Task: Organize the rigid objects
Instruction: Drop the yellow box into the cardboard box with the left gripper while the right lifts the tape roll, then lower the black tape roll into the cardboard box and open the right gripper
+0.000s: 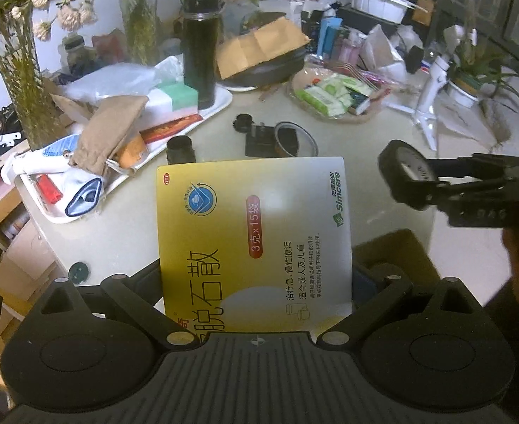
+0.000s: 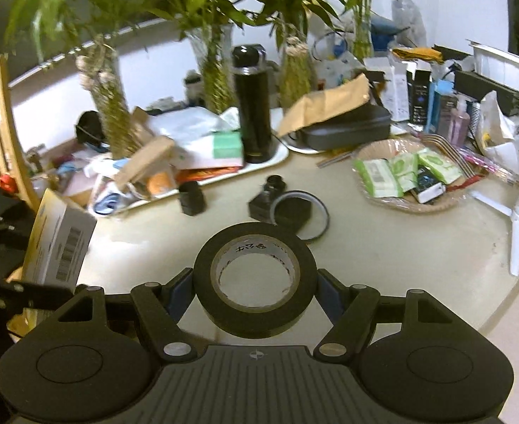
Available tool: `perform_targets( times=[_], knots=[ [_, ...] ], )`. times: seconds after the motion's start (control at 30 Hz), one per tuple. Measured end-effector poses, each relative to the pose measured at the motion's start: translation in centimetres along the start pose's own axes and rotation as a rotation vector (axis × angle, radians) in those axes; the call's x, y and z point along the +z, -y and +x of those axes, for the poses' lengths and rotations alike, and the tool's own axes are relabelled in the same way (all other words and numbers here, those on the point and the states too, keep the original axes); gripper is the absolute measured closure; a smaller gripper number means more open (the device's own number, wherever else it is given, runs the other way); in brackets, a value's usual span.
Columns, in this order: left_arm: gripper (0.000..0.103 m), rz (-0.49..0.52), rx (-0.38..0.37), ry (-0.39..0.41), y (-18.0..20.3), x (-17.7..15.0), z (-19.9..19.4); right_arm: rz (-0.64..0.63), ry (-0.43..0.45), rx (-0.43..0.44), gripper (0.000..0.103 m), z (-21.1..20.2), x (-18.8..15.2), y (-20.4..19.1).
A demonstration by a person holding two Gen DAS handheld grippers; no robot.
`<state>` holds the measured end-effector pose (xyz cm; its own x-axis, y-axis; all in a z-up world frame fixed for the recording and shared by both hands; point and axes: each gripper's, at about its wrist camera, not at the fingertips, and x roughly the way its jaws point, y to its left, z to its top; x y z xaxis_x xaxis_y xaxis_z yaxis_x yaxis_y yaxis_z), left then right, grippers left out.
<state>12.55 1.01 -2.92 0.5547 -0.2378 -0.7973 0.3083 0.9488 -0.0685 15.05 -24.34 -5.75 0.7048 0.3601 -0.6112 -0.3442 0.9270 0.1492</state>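
Left tongs clamped on a yellow medicine box, held off the bench near its front edge. Right tongs closed on a roll of black tape (hole facing the camera), raised above the bench too. Farther back on the bench: a black flask upright on a white tray, and a basket of green packets.
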Motion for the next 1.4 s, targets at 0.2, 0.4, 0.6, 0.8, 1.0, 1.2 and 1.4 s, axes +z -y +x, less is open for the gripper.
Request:
perform_targets(
  times=[0.2,0.4,0.6,0.8,1.0,1.2,1.4],
  knots=[
    [0.001,-0.006,-0.043,-0.136,1.4,-0.1,0.7,-0.001,0.024,0.018,0.028,-1.5,-0.7,-0.8],
    [0.000,-0.100,-0.079,-0.270,1.5,-0.9,3.5,0.004,0.039,0.028,0.028,-2.5,-1.3,-0.9],
    [0.000,-0.153,-0.099,-0.267,1.2,-0.7,3.0,0.010,0.050,0.035,0.028,-3.0,-1.6,-0.5],
    [0.000,-0.150,-0.060,-0.242,1.1,-0.9,2.3,0.011,0.051,0.042,0.028,-3.2,-1.6,-0.4],
    [0.000,-0.143,0.000,-0.195,0.0,-1.2,1.2,-0.013,0.019,0.062,0.028,-3.0,-2.3,-1.1],
    [0.000,-0.129,0.025,-0.131,-1.0,-1.5,0.4,-0.078,-0.028,0.108,0.028,-3.2,-3.4,-3.0],
    [0.000,-0.135,0.028,-0.134,-1.3,-2.0,0.8,-0.121,-0.092,0.142,0.027,-3.2,-4.3,-4.1]
  ],
)
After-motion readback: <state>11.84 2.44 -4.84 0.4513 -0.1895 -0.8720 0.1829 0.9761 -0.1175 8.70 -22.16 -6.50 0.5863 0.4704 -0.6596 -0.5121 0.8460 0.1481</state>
